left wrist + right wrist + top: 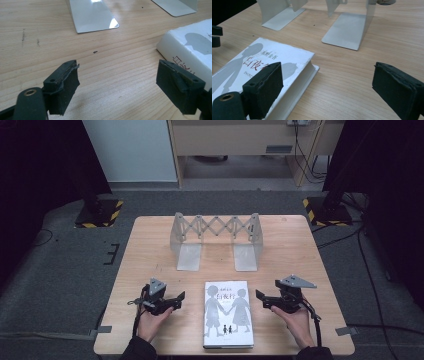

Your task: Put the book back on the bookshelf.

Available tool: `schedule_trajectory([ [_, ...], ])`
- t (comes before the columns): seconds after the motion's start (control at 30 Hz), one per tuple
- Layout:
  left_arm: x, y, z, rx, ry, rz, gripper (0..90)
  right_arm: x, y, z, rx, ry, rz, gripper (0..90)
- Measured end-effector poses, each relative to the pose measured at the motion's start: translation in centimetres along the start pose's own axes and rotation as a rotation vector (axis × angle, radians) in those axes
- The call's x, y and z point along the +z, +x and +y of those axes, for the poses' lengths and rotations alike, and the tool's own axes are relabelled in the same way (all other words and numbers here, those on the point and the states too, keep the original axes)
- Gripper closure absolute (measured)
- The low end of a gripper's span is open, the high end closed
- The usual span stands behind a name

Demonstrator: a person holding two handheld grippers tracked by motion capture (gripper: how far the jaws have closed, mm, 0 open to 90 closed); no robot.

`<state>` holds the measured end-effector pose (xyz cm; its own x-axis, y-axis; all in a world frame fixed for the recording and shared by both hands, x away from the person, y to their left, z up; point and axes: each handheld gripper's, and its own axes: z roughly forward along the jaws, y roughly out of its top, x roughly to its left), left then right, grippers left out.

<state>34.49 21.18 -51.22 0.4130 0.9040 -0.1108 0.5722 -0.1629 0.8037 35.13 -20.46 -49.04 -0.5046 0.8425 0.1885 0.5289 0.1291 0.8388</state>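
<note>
Between open grippers, book (228,314) flat on table (290,245); untouched

We see a pale wooden table (150,240) standing on grey carpet (60,280). Behind it sit a white panel (130,150) and a light wood cabinet (230,137), with dark stands on yellow-and-black striped bases (100,212) at both sides. Cables (367,270) trail across the floor.
</note>
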Motion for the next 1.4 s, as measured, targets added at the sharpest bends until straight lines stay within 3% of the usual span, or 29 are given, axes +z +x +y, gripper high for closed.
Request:
schedule_trajectory([
  [0.27,0.0,-0.4,0.0,0.007,0.002,-0.022,17.8,0.6,1.0,-0.2,-0.019,0.006,0.023,11.0],
  [0.53,0.1,-1.0,0.0,0.012,0.001,-0.044,18.0,1.5,2.3,-0.8,-0.027,0.032,0.076,11.8],
  [0.8,0.2,-1.4,0.0,0.010,-0.014,-0.059,17.8,2.7,3.7,-1.6,-0.034,0.090,0.125,13.3],
  [1.17,0.3,-1.8,-0.1,0.015,-0.007,-0.071,17.6,3.6,4.8,-2.3,-0.046,0.115,0.166,15.3],
  [1.4,0.4,-1.9,-0.1,0.021,-0.001,-0.075,17.4,3.9,4.9,-2.5,-0.028,0.123,0.185,14.8],
])
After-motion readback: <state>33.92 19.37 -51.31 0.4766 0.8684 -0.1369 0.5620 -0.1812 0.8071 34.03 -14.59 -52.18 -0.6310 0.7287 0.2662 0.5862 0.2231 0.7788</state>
